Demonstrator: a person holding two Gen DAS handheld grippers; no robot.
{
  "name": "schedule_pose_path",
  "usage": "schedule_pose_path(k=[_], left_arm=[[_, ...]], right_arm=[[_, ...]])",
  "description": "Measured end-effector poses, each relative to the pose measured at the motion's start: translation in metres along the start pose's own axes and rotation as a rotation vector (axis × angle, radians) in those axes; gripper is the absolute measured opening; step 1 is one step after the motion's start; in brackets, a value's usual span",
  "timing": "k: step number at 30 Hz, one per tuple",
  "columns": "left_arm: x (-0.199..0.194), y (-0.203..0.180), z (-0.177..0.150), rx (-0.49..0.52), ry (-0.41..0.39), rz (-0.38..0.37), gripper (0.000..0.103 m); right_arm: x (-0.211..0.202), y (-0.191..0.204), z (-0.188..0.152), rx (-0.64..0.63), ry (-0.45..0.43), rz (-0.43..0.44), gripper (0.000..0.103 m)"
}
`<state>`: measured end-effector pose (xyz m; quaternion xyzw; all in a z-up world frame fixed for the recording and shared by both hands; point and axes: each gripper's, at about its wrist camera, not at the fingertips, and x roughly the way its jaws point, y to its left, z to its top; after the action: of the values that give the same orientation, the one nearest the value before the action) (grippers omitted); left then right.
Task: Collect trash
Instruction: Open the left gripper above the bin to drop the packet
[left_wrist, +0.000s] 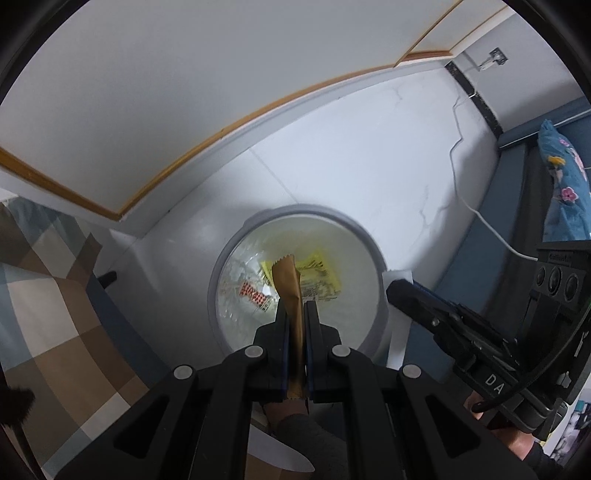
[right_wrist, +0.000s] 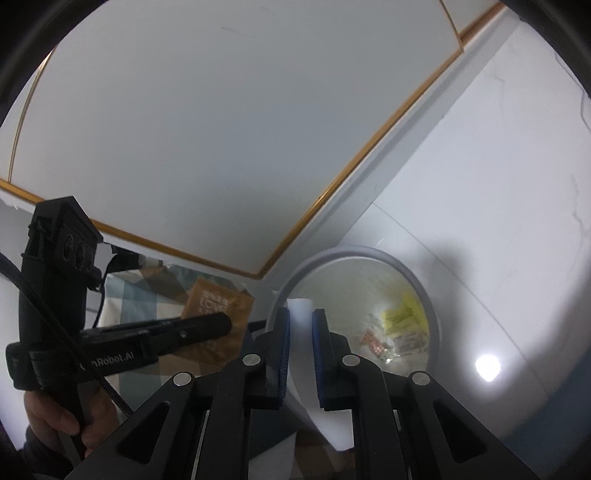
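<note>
The white floor (left_wrist: 369, 155) filled most of both views, with the white, wood-trimmed panel (left_wrist: 166, 92) running along it from 9 toward 1 o'clock. A checked brown-and-cream cloth (left_wrist: 55, 314) lay at 8 o'clock in my left view. On the floor stood the grey-rimmed trash bin (left_wrist: 218, 273), lined with clear plastic, open mouth facing me, just ahead of my left gripper (left_wrist: 297, 306). My right gripper (right_wrist: 300, 314) sat at the bin's near rim, at about 4 o'clock of the bin as seen from the left wrist.

My left fingers were drawn narrow, clamped on a brown wrapper (left_wrist: 288, 288); it stood on edge between the pads, its crimped end reaching past the tips over the bin's opening. My right fingers were closed partway on a white sheet of paper (right_wrist: 300, 332), which ran back between the pads toward 6 o'clock.

Inside the bin, at the bottom, lay a yellow packet (left_wrist: 317, 273) at 1 o'clock of my left fingertips, and a small red-and-white wrapper (left_wrist: 255, 297) at 9 o'clock of them.
</note>
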<state>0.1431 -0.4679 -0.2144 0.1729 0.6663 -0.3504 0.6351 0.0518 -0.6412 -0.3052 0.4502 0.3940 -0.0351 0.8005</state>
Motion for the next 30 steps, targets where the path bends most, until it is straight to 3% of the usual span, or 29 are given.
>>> schedule_pose_path(k=[14, 18, 21, 30], left_arm=[[0.013, 0.014, -0.006, -0.064, 0.046, -0.017, 0.003], [0.02, 0.013, -0.003, -0.056, 0.067, -0.023, 0.004], [0.026, 0.011, -0.001, -0.058, 0.087, -0.026, 0.007], [0.038, 0.01, 0.001, -0.104, 0.149, -0.047, 0.012]], right_arm=[[0.031, -0.013, -0.003, 0.055, 0.054, -0.071, 0.023], [0.029, -0.014, -0.007, 0.047, 0.058, -0.087, 0.033], [0.023, -0.015, -0.009, 0.048, 0.065, -0.091, 0.034], [-0.001, -0.022, -0.01, 0.061, 0.035, -0.109, 0.056]])
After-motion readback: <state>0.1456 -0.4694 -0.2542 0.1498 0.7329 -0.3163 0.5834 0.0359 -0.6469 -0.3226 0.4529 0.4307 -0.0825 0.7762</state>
